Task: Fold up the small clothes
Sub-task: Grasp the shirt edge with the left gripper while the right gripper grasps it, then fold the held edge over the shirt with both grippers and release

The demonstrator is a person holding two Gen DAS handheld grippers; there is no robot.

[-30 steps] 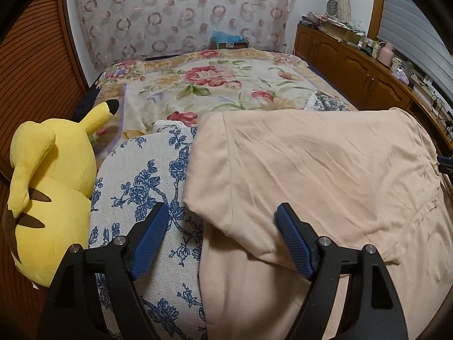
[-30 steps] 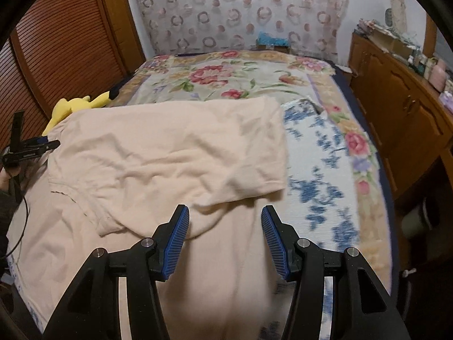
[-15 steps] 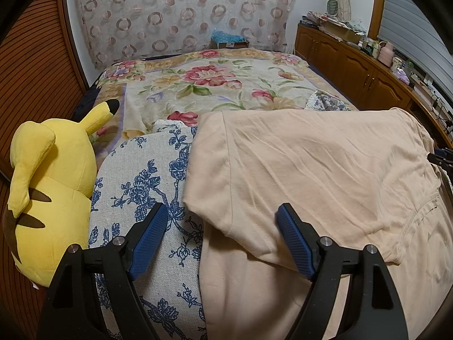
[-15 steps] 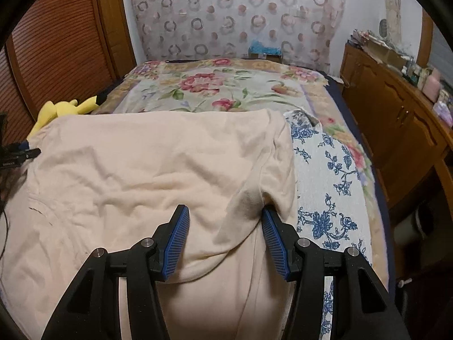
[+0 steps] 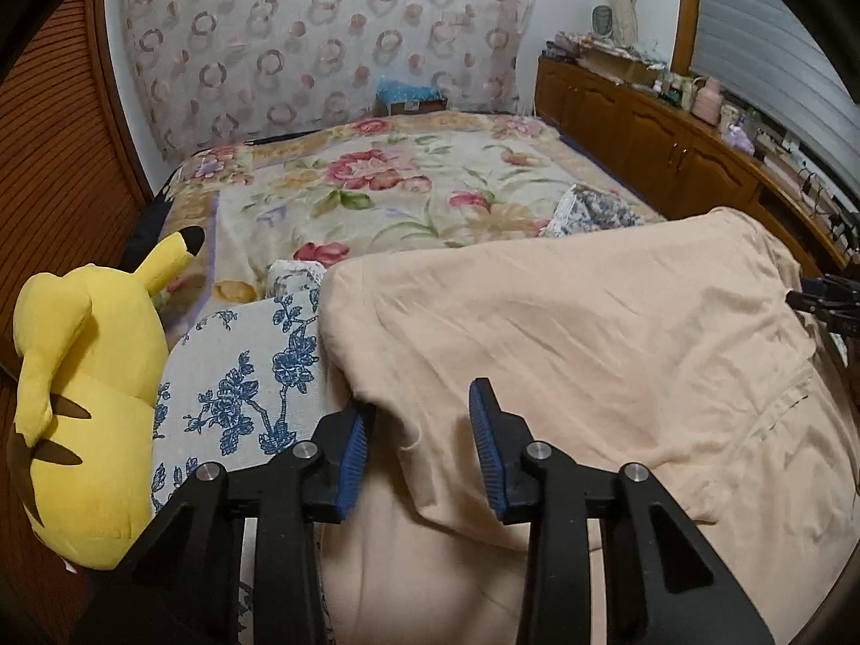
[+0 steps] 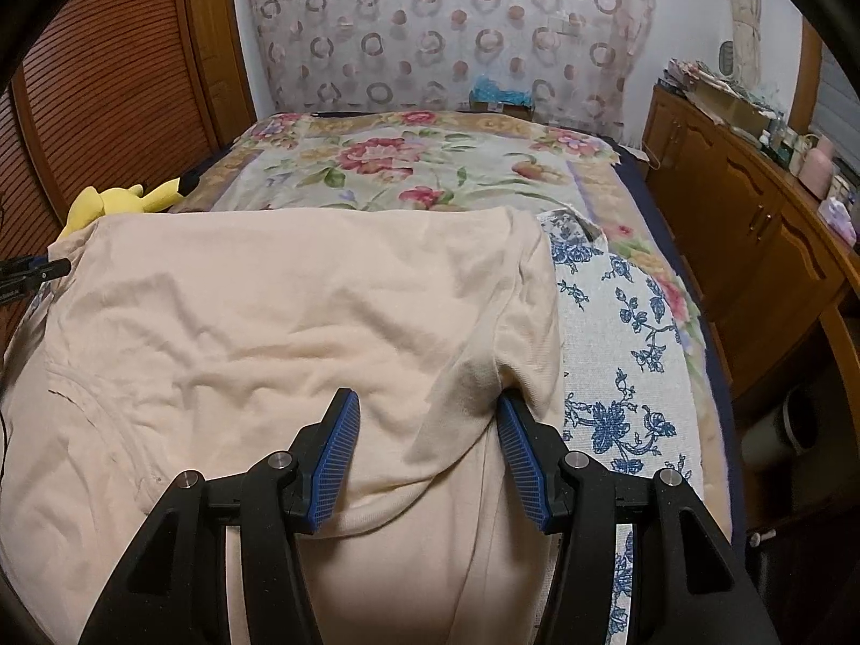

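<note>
Room: bedroom with a circle-patterned curtain behind the bed, slatted wooden doors on one side and a cluttered wooden sideboard on the other.
Surface: bed under a floral blanket, with a blue-flowered cloth laid over its near end.
Garment: peach shirt lies spread on the blue-flowered cloth, its sleeves folded inward.
Toy: yellow plush sits just beside the cloth's edge.
Change: left gripper has just been narrowing its jaws around the shirt's folded sleeve edge; a second ago they stood much wider.
Left claw: partly closed, fabric bunched between the pads, one pad against the fold.
Right claw: right gripper half spread, straddling the other sleeve fold, one pad touching fabric, no pinch.
</note>
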